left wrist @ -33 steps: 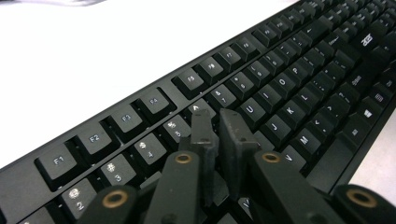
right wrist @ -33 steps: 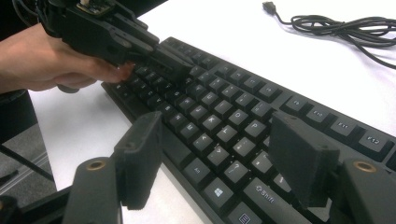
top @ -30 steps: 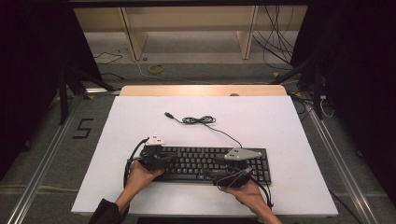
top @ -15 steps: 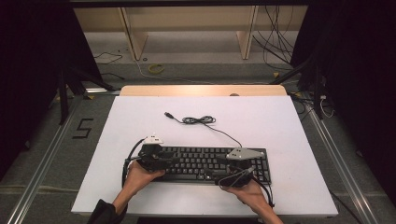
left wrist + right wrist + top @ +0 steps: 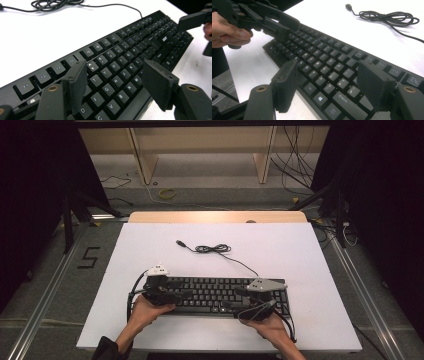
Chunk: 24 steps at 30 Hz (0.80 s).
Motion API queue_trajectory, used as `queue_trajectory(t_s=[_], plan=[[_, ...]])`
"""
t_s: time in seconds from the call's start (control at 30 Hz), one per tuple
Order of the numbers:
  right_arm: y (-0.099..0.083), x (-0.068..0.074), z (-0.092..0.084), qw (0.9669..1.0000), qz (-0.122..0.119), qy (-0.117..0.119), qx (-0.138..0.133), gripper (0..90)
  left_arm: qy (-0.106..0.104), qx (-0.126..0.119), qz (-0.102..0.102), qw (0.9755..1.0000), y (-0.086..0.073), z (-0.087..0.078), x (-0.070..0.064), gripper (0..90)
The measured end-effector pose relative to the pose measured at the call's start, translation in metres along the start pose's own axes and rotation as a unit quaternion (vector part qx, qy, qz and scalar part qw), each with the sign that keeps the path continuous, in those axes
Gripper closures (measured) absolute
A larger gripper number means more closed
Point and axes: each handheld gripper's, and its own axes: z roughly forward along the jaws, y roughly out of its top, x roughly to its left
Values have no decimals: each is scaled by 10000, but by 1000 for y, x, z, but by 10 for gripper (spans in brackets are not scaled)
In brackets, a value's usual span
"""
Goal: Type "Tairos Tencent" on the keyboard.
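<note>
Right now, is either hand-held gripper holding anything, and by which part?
Nothing is held. Both the left hand-held gripper and right hand-held gripper are open over the keyboard.
</note>
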Motion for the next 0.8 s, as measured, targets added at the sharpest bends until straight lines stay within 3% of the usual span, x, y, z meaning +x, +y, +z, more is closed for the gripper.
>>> queue_trajectory(t_s=[0.8], plan=[[-11, -7, -23, 9998, -54, -109, -185, 343, -204, -382, 120, 9990, -12, -18, -11, 296]])
